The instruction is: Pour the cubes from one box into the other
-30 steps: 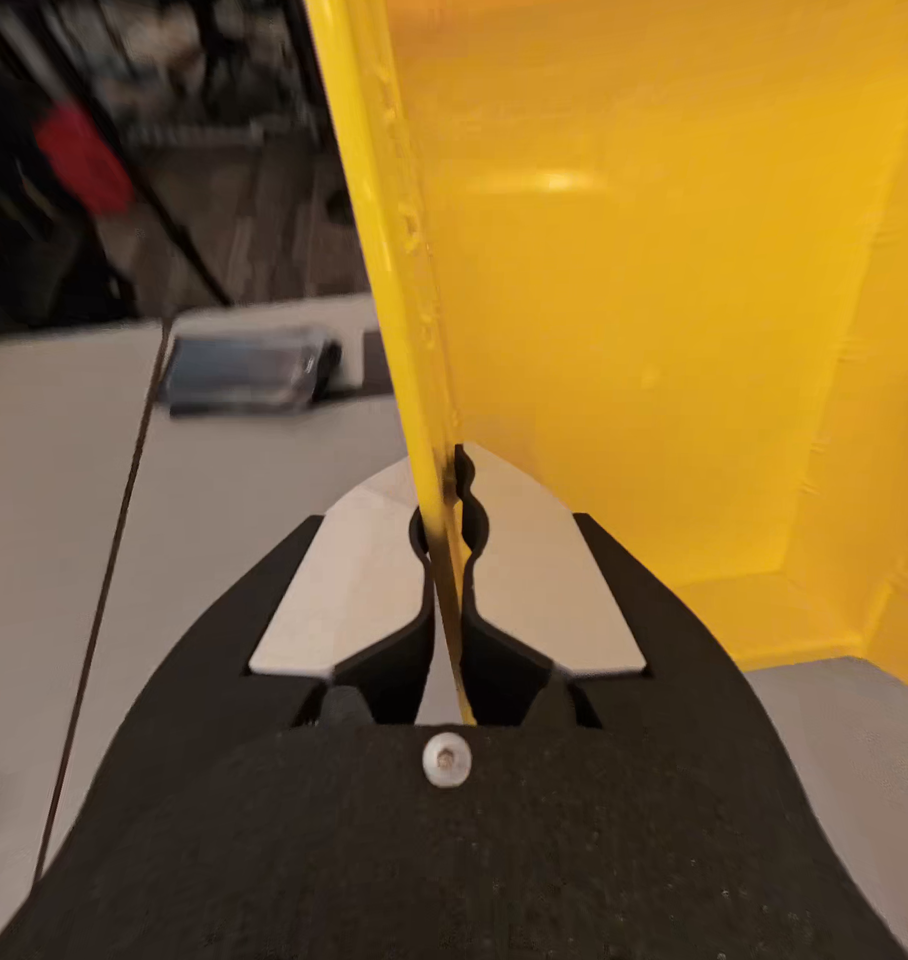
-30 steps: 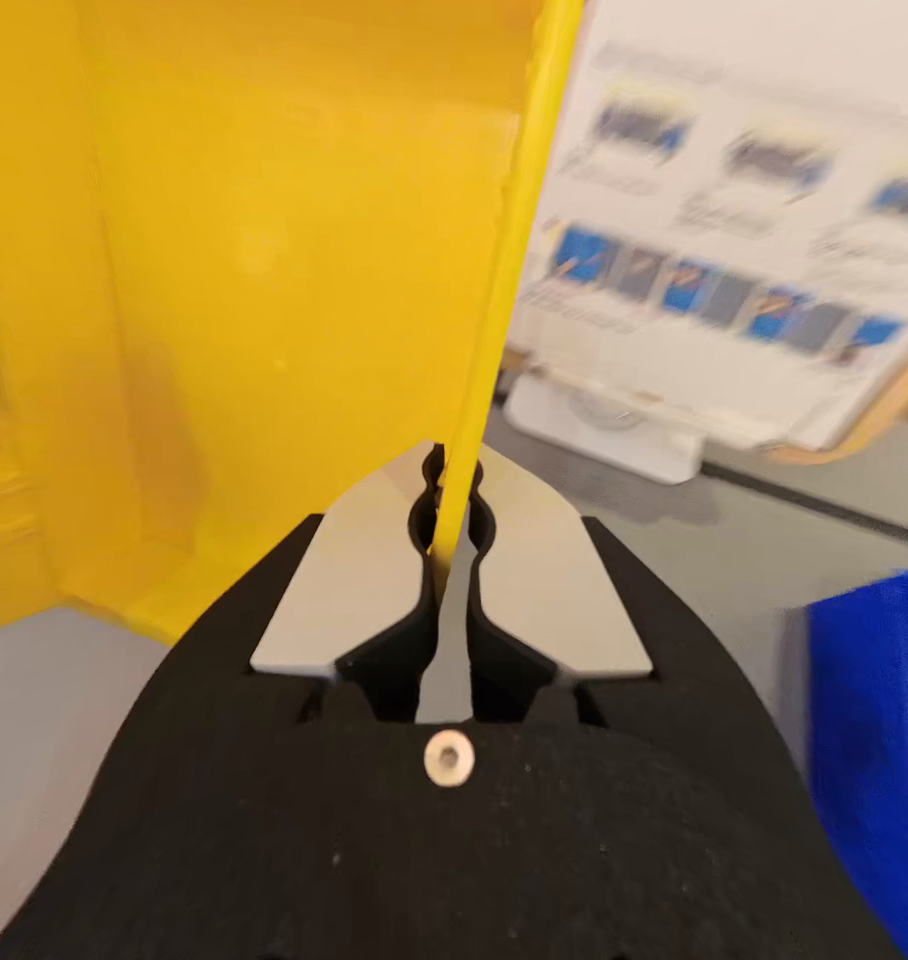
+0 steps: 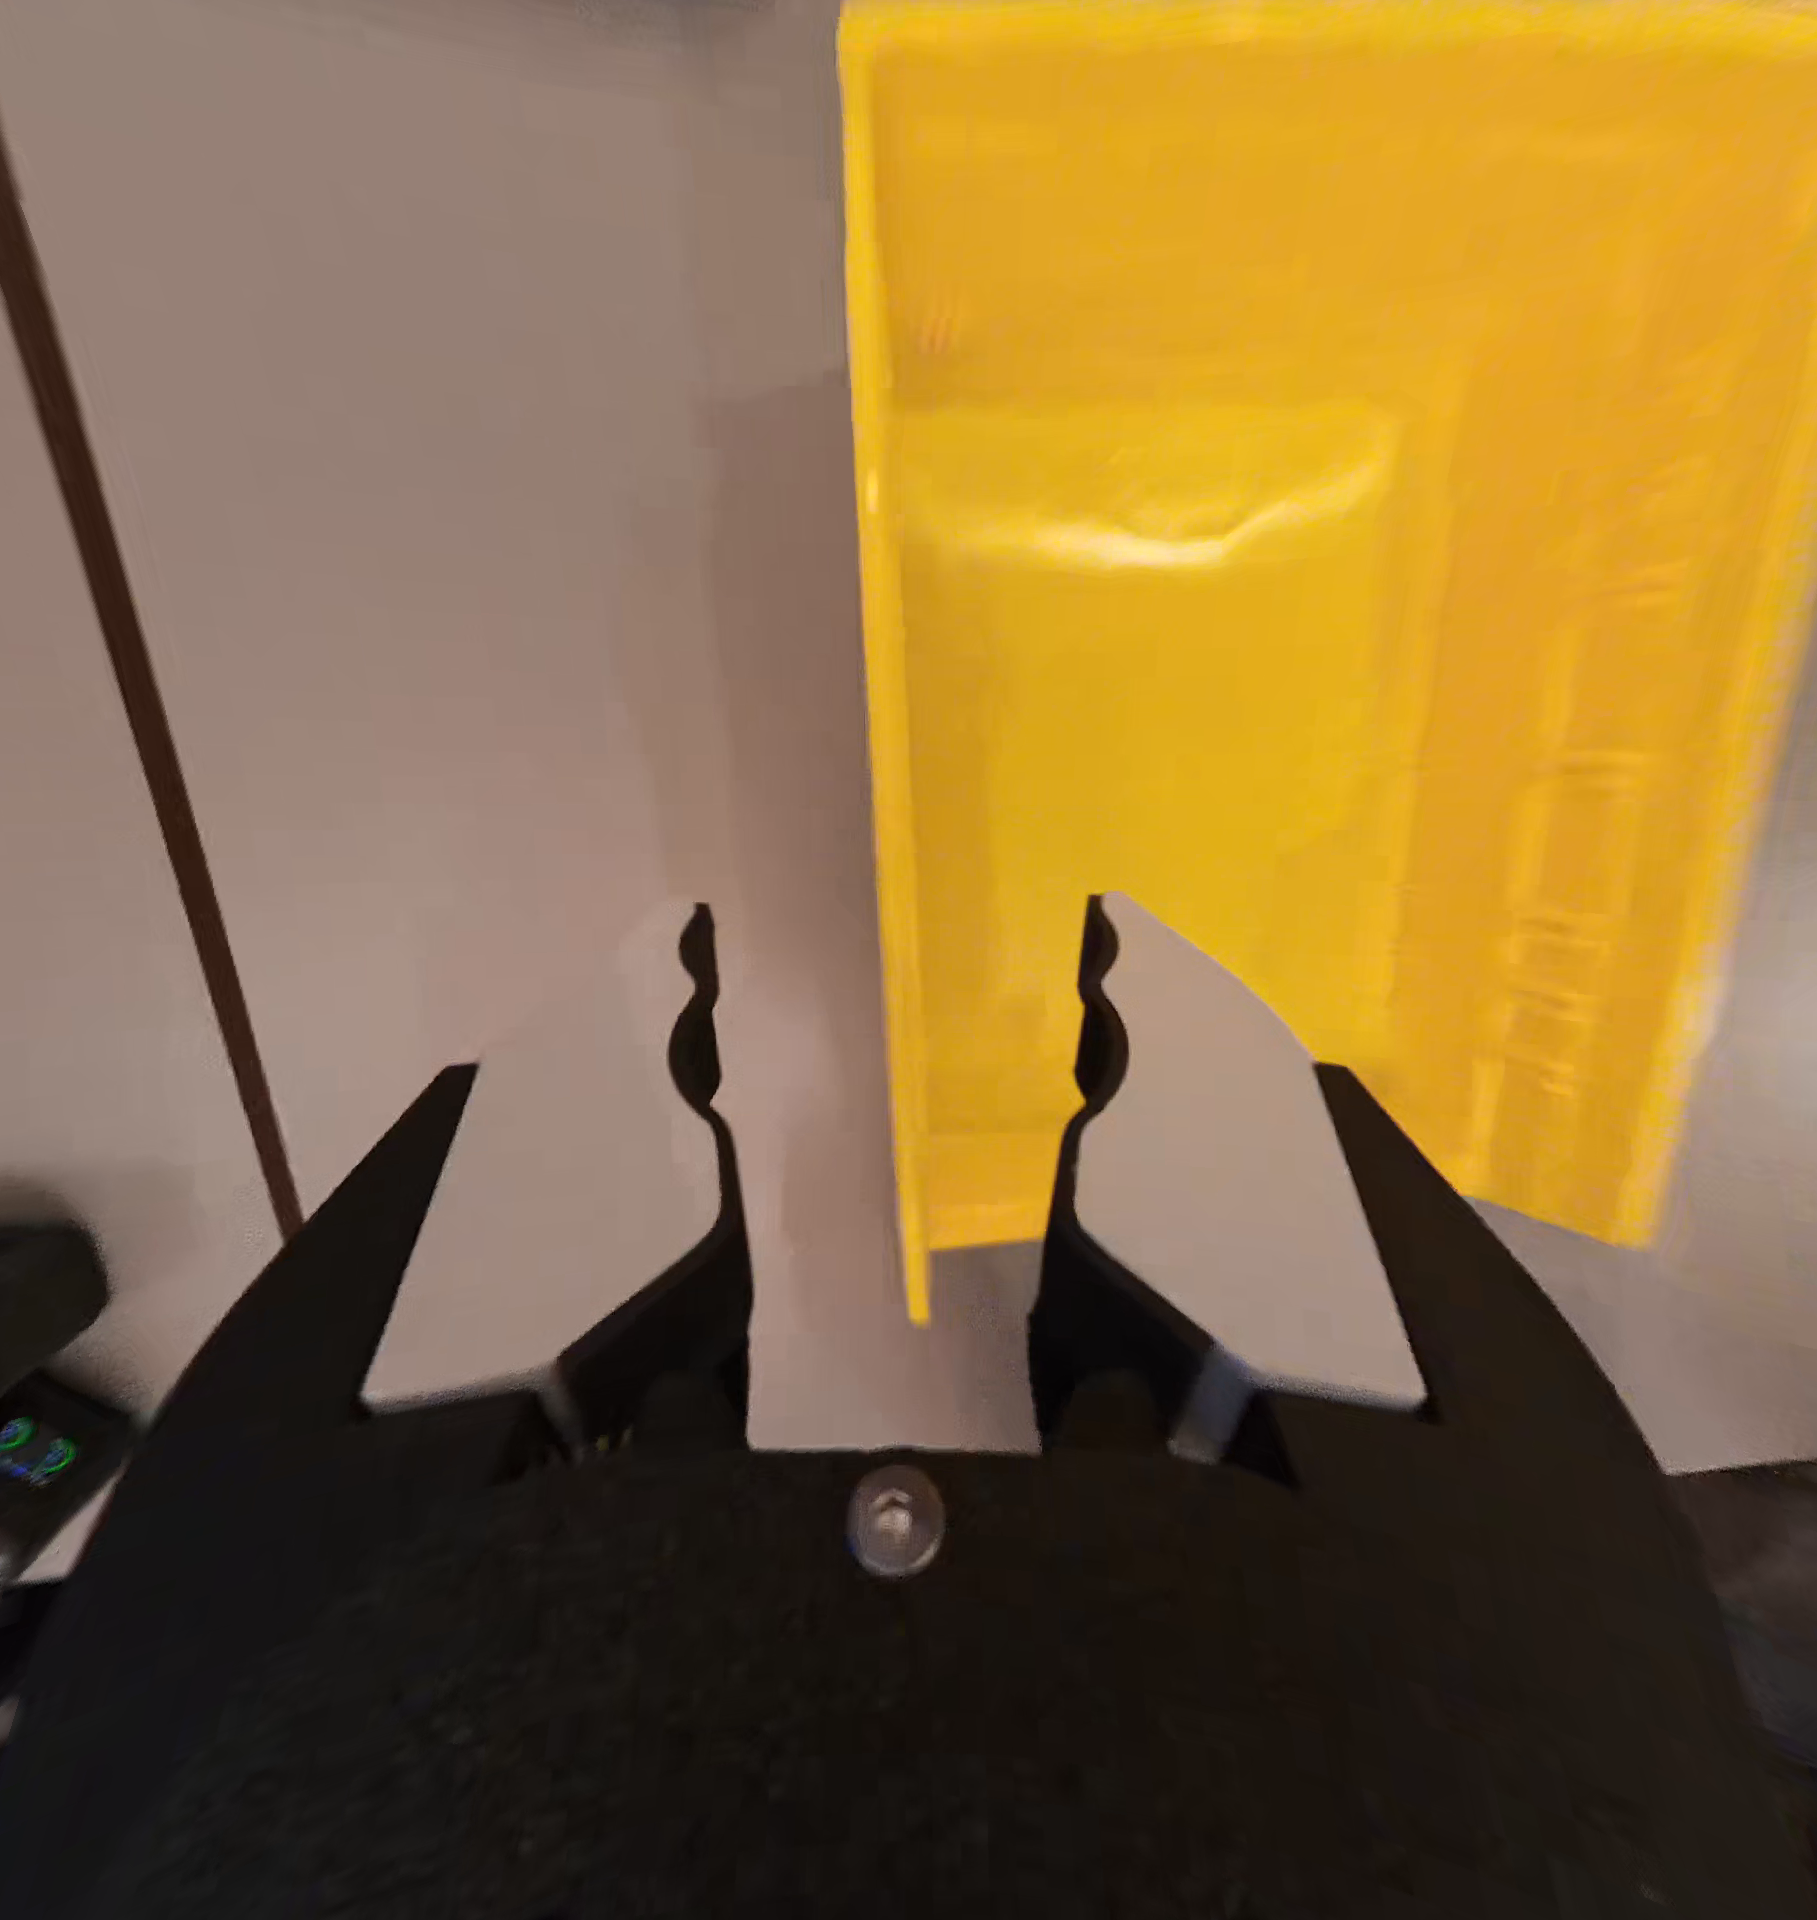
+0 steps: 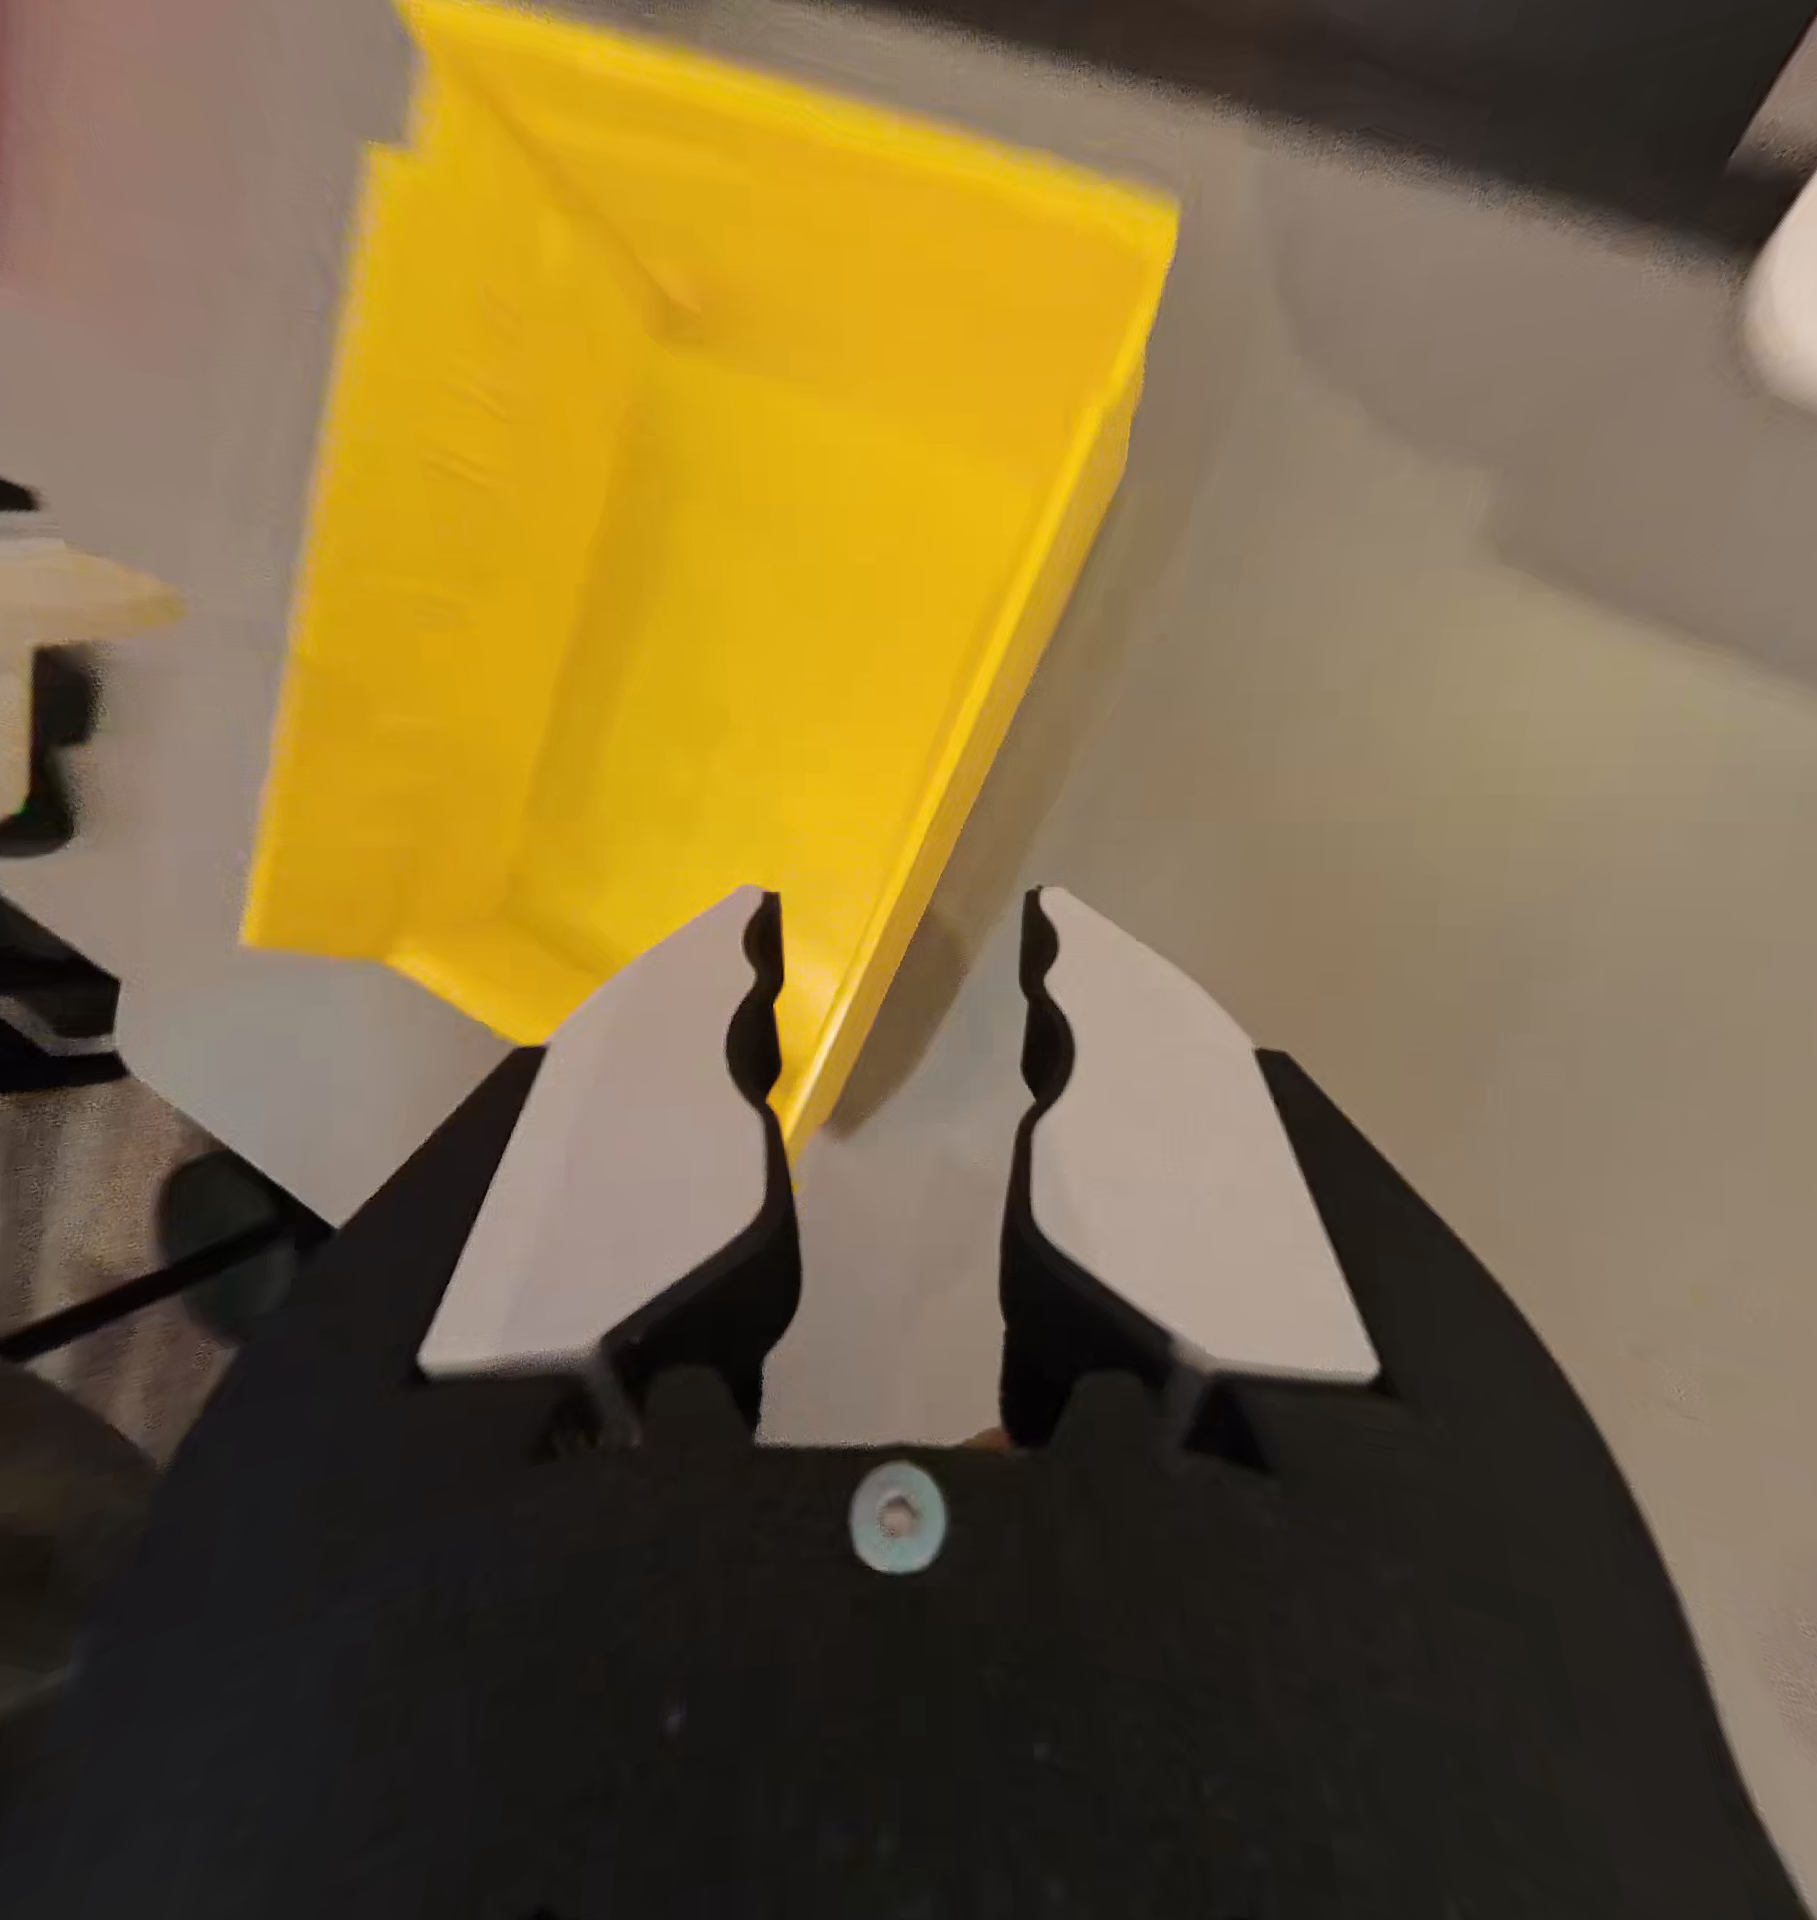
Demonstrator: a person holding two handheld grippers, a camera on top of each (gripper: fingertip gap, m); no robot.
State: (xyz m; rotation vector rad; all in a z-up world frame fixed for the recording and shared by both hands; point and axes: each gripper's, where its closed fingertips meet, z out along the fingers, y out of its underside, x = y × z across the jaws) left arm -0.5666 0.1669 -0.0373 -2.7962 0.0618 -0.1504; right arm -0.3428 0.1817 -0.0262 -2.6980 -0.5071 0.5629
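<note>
Left hand-held gripper [image 3: 893,925] is wide apart, nothing between the fingers but a yellow edge: the near side wall of the yellow box [image 3: 1247,727] runs down into the gap from the top of the frame, touching neither finger as far as the blur lets me tell. The box fills the upper right of the left wrist view, open side up, and its inside looks bare (no cubes to be seen in it). It sits on the pale bench [image 3: 447,623], with a dark brown line [image 3: 125,665] running down the left side of the frame and a dark device with a small lit screen [image 3: 21,1444] at the lower left. Over to the right wrist view: right hand-held gripper [image 4: 899,914] also spread apart, holding nothing. The same box [image 4: 738,582] lies in the upper left and centre of that frame, its near corner just at the left finger [image 4: 655,1122], its long wall slanting away to the upper right
</note>
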